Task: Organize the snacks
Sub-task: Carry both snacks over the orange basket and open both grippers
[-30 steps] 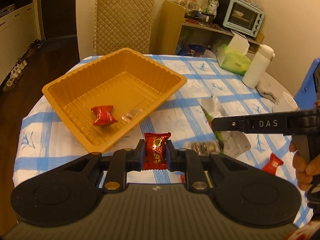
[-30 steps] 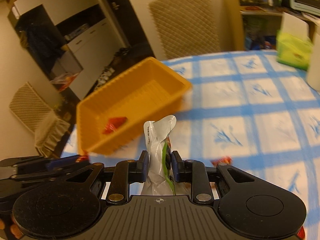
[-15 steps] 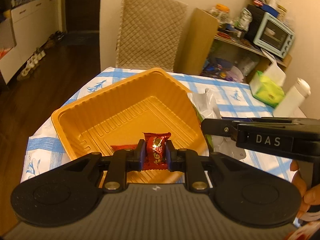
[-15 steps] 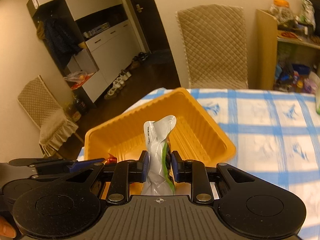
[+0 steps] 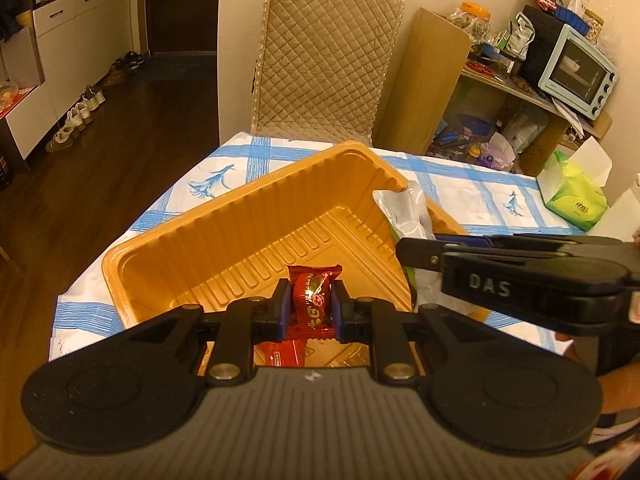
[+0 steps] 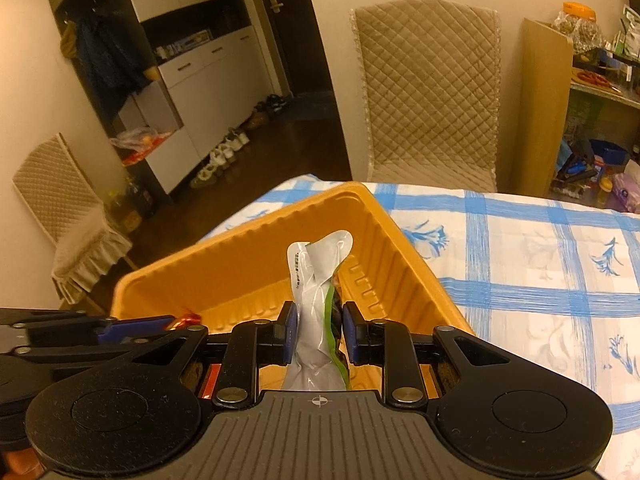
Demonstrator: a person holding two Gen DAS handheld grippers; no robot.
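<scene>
From the left wrist, your left tongs (image 5: 310,307) are clenched on a red candy (image 5: 312,300), held over the orange tray (image 5: 224,216) on the bench (image 5: 472,184) so that letting go should drop it inside beside another red wrapper (image 5: 280,354). From the right wrist, your right tongs (image 6: 317,330) grasp a white-and-green packet (image 6: 316,280) by its middle, its top standing upright above the same tray (image 6: 256,248), poised for the same drop.
</scene>
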